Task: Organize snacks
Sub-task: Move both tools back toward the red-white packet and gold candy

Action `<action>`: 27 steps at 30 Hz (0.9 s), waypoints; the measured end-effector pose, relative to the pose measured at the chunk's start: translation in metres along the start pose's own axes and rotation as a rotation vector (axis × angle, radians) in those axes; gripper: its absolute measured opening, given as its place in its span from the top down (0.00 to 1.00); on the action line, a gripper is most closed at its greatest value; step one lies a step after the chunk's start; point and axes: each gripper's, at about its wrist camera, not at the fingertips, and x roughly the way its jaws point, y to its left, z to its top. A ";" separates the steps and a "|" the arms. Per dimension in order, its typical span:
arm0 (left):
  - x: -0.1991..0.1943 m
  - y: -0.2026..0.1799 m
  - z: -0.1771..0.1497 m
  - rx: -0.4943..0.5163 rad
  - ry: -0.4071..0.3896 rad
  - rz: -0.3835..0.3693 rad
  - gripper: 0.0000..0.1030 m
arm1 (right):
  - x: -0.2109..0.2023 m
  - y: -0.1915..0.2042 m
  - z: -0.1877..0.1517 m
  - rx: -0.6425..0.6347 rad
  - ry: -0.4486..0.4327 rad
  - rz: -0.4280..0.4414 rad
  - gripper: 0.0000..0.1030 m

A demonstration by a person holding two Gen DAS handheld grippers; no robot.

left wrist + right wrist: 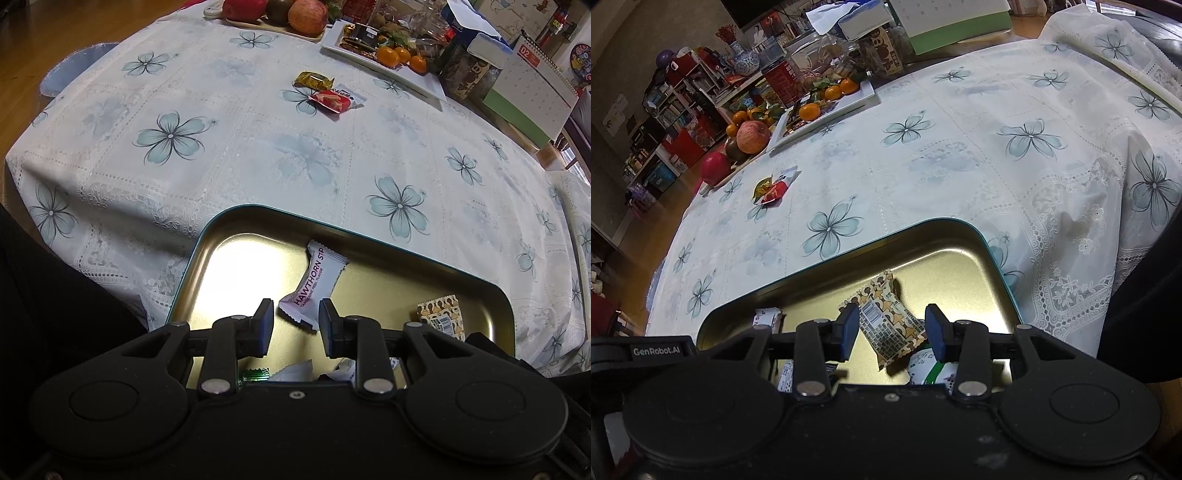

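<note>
A gold tin tray [236, 225] with a teal rim sits at the table's near edge; it also shows in the right wrist view [923, 236]. In it lie a white Hawthorn snack packet [314, 284] and a brown patterned packet [441, 317], which also shows in the right wrist view [886, 317], plus other wrappers partly hidden under the grippers. My left gripper [295, 321] is open above the white packet. My right gripper [892, 328] is open above the brown packet. A small pile of loose snacks [327, 94] lies further out on the tablecloth, and shows in the right wrist view [772, 188].
A board with apples [280, 14] and a white plate with tangerines [388, 59] stand at the far edge, beside boxes and a desk calendar [535, 92]. The flowered tablecloth [221, 147] covers the table. A dark sleeve [1145, 314] is at the right.
</note>
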 end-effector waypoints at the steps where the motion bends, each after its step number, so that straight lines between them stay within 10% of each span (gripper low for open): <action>1: 0.000 0.000 0.000 0.001 0.001 0.000 0.66 | 0.000 0.000 0.000 0.000 -0.001 -0.001 0.59; 27: -0.020 -0.009 0.008 0.022 -0.077 0.090 0.66 | -0.013 0.021 0.003 -0.053 0.019 0.070 0.58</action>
